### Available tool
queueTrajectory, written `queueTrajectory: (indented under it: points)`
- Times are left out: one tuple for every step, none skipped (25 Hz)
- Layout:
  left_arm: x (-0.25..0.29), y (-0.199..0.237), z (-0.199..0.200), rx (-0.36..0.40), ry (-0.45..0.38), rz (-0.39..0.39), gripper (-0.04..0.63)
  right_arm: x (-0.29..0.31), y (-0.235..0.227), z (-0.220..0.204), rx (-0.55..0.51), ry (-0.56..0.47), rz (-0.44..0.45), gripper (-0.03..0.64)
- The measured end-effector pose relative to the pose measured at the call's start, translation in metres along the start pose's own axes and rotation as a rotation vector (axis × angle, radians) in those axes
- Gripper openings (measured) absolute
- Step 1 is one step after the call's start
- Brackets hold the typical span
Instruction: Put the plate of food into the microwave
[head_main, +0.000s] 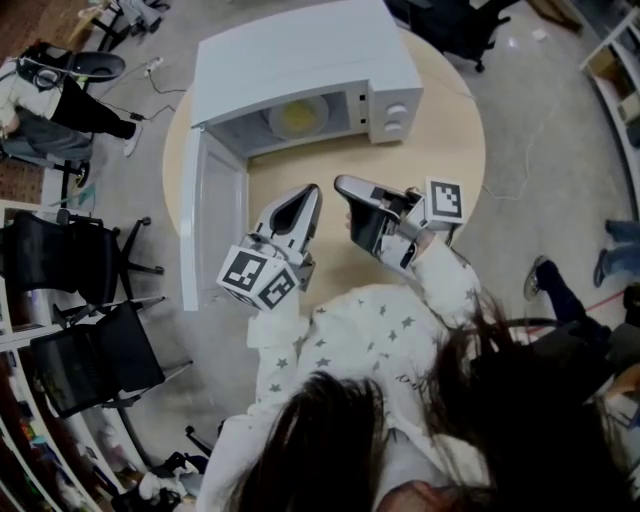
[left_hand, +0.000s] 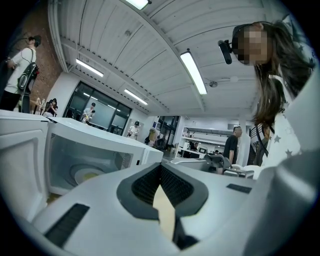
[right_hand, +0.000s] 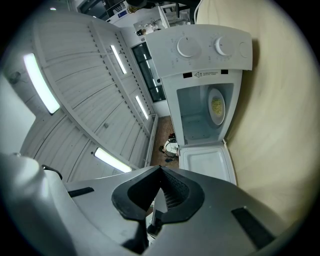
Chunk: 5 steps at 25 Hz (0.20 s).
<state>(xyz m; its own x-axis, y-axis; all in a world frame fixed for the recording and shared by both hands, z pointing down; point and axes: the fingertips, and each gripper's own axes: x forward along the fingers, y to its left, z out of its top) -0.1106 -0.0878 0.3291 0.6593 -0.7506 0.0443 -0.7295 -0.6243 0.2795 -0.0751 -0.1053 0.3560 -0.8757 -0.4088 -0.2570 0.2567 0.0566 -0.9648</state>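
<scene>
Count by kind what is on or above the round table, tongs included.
Microwave, door open: 1
Plate of food, inside the microwave: 1
Tongs: 2, the left tongs and the right tongs, both shut and empty
Total: 4

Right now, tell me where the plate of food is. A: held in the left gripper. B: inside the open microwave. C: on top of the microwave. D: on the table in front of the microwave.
B: the plate of food lies inside the microwave, whose door stands open; the left gripper and right gripper are shut on nothing.
</scene>
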Motion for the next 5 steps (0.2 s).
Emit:
queueTrajectory:
  points:
    - [0.0003, -0.0007, -0.0001, 0.002, 0.002, -0.005, 0.002, 0.0000, -0.0002, -0.0001, 0.005, 0.000, 0.004, 0.006]
    - [0.0005, -0.0010, -0.0004, 0.003, 0.002, -0.009, 0.002, -0.0002, -0.0005, -0.0003, 0.011, 0.000, 0.005, 0.006]
    - [0.0005, -0.0011, -0.0008, 0.002, 0.000, -0.012, 0.000, -0.0004, -0.0009, -0.0006, 0.014, 0.001, 0.005, 0.006]
    - [0.0006, -0.0011, -0.0012, 0.001, -0.002, -0.014, 0.002, -0.0007, -0.0013, -0.0010, 0.016, 0.001, 0.004, 0.006]
    - [0.0007, -0.0013, -0.0016, 0.000, -0.004, -0.015, 0.002, -0.0011, -0.0018, -0.0013, 0.017, 0.001, 0.002, 0.006]
